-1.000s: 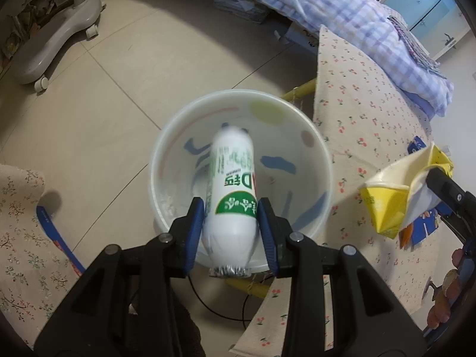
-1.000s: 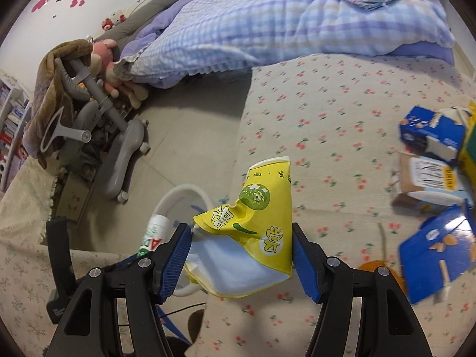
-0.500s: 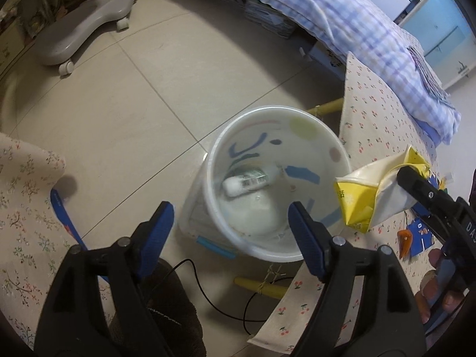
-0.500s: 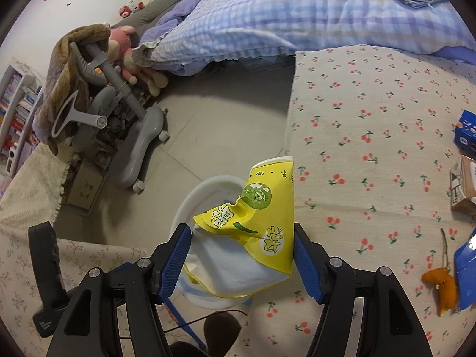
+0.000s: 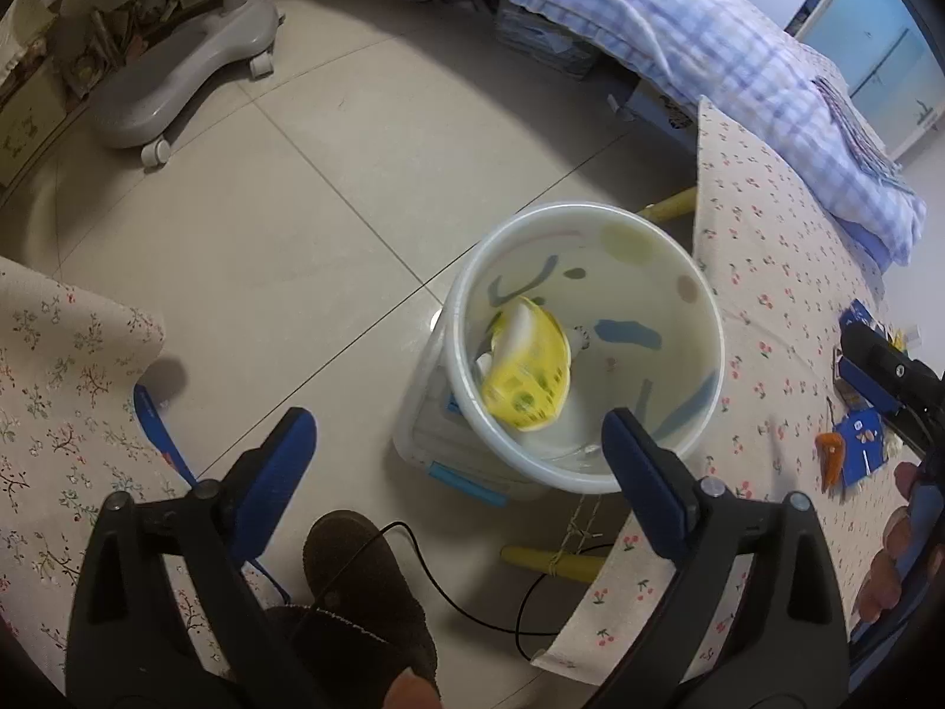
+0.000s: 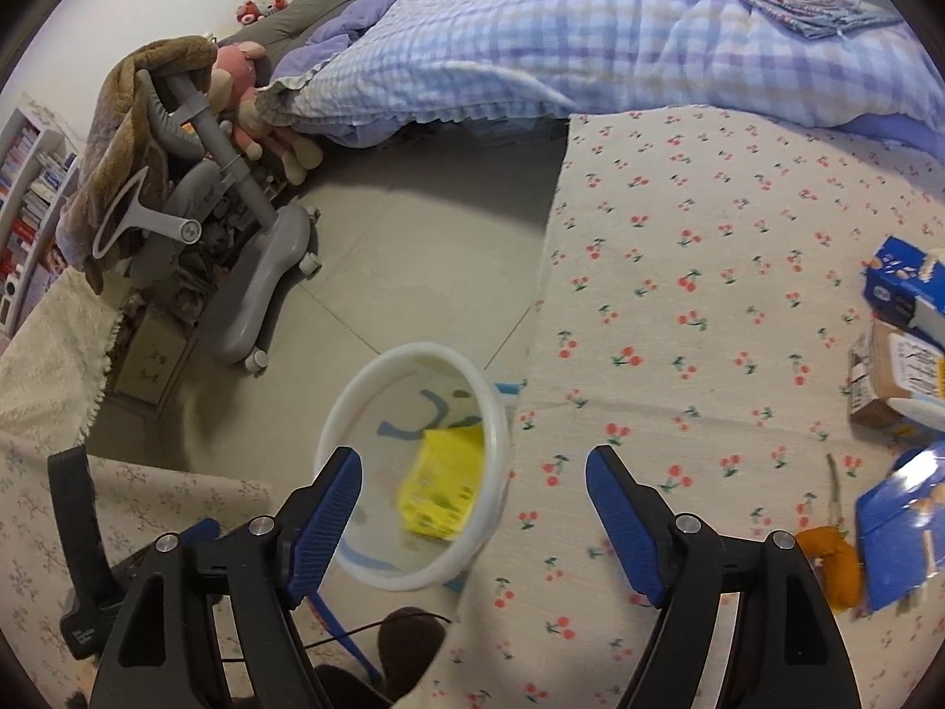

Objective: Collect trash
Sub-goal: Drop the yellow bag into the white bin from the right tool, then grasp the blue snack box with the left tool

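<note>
**Both my grippers empty, the yellow carton in the bin**

Nearest me, my left gripper (image 5: 458,452) has its jaws opening wide, nothing between the blue pads, only floor and the near rim of the bin behind them. A dark slipper (image 5: 360,585) sits below it, partly hidden by the gripper's frame, with a thin black cable (image 5: 472,620) trailing past. My right gripper (image 6: 472,508) is also opening, with nothing between its pads; in the left wrist view I see just one of its arms poking in at the right edge, and the fingers of my hand (image 5: 898,555) cut off by the lens rim.

Just beyond the jaws stands the white bin (image 5: 590,218) on the tiled floor, touching the edge of the cherry-print cloth (image 6: 709,295). The yellow carton (image 5: 528,372) lies inside it, tilted against the near-left wall and motion-blurred. Something white shows underneath it, mostly covered, and I cannot tell what it is.

On the cloth to the right, blue boxes (image 6: 903,283) and an orange scrap (image 6: 833,555) are blurred and cropped by the frame edge.

Farther off, a grey chair base (image 6: 260,289) stands on the floor, then the checked quilt (image 6: 590,29) on the bed.
</note>
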The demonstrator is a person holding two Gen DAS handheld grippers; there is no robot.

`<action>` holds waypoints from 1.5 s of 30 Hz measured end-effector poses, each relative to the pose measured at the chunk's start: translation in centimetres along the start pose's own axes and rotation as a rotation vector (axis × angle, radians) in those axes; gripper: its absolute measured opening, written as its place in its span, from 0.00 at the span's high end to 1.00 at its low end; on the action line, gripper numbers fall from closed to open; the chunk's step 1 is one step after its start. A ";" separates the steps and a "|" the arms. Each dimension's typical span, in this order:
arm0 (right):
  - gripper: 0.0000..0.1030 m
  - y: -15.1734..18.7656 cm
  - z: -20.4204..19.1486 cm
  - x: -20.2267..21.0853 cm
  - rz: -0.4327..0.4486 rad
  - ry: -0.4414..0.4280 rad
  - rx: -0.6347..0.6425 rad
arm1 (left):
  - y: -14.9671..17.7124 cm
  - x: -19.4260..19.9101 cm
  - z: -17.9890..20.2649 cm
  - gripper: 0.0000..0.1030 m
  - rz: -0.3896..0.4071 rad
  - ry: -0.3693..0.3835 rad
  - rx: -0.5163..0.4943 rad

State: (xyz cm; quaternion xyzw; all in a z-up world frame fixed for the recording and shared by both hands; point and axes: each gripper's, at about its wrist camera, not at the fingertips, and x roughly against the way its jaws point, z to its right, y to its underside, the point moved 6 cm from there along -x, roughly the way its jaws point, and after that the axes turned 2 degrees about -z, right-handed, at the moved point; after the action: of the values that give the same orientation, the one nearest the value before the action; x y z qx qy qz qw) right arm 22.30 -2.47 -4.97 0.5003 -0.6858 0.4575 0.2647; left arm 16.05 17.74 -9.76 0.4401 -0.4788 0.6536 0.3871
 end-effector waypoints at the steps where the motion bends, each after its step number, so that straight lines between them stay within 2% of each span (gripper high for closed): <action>1: 0.22 0.1 0.6 0.6 0.005 0.016 0.006 | 0.0 0.1 0.3 0.04 0.004 0.004 -0.007; 8: 0.20 0.8 4.6 4.6 0.038 0.090 0.011 | 0.5 1.1 3.6 0.04 0.016 0.042 -0.074; 21: 0.18 2.9 15.7 12.6 0.104 0.210 -0.111 | 2.0 1.3 11.3 0.03 -0.003 0.092 -0.191; 34: 0.18 5.7 25.2 16.5 0.091 0.298 -0.228 | 4.3 -0.5 21.5 0.03 -0.063 0.132 -0.335; 45: 0.18 7.7 31.2 18.9 0.083 0.329 -0.321 | 7.9 -2.4 32.4 0.04 -0.106 0.241 -0.607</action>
State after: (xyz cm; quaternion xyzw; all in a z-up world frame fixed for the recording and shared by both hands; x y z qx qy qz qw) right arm 11.30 -38.09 -6.07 0.3419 -0.7172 0.4286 0.4302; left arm 16.09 -15.71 -9.26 0.2488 -0.5789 0.5072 0.5880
